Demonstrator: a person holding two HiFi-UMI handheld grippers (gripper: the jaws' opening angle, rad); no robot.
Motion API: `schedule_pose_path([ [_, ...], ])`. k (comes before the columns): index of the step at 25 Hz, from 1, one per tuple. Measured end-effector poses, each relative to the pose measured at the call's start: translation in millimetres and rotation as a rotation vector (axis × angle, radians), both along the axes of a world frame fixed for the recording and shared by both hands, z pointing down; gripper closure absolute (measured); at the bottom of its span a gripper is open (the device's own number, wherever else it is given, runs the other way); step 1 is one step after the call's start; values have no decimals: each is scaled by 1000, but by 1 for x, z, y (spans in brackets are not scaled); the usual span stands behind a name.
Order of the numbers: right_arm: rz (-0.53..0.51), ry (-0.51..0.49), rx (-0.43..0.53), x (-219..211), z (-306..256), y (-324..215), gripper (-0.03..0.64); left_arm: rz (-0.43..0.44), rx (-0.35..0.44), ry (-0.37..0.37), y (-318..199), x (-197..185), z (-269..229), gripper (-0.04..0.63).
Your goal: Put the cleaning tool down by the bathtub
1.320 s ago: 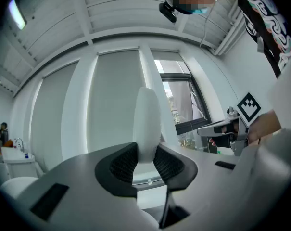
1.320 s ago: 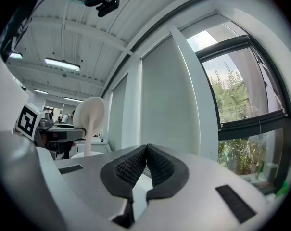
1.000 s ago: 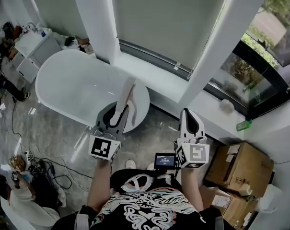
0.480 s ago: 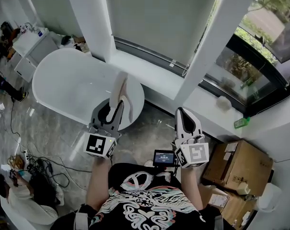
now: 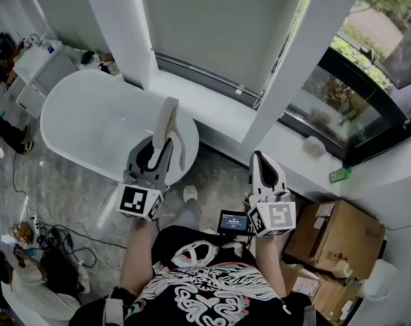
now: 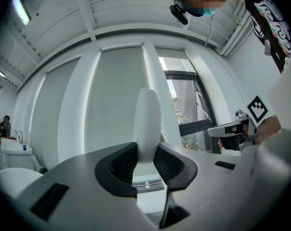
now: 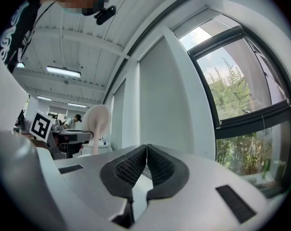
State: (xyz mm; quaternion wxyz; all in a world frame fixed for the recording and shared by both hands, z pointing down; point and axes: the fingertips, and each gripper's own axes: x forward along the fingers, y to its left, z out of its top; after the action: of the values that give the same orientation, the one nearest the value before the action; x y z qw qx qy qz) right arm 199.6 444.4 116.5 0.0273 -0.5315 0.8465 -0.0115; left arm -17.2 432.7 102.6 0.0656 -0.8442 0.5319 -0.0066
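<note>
**Operator:** State of the left gripper point(image 5: 162, 149)?

**Technician:** The jaws are partly spread and pinch the cleaning tool point(image 5: 168, 119). In the left gripper view, both ribbed black pads point(image 6: 122, 163) press on the lower end of the tool point(image 6: 147, 124), one on each side.

**Operator:** Where is the tool relative to the jaws?

**Technician:** Its narrow lower end sits between the pads. The rest stands out past the jaw tips along the jaw axis and widens into a rounded, pale upper end. It is centred in the gap, not tilted toward either pad.

**Operator:** Where is the tool in the room?

**Technician:** It is held in the air. In the head view it lies across the end of the white bathtub point(image 5: 62, 138) nearest the person, with its tip over the basin. It rests on neither the tub nor the grey floor point(image 5: 76, 189).

**Operator:** And the right gripper point(image 5: 262, 159)?

**Technician:** The jaws are pressed together, pad against pad, with nothing between them point(image 7: 146, 163). It is held beside the left gripper, on the window side, apart from the bathtub. Its own view shows the tool point(image 7: 98, 121) off to its left.
</note>
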Motion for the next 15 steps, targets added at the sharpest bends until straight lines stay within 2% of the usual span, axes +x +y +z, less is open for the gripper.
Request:
schedule_pose_path([
  [2, 4, 28, -10, 0, 4, -14, 589, 2, -2, -2, -15, -1, 0, 488],
  [7, 12, 16, -20, -1, 12, -61, 588, 4, -15, 11, -70, -7, 7, 488],
  [15, -1, 36, -28, -21, 14, -182, 589, 27, -42, 24, -196, -20, 17, 488],
])
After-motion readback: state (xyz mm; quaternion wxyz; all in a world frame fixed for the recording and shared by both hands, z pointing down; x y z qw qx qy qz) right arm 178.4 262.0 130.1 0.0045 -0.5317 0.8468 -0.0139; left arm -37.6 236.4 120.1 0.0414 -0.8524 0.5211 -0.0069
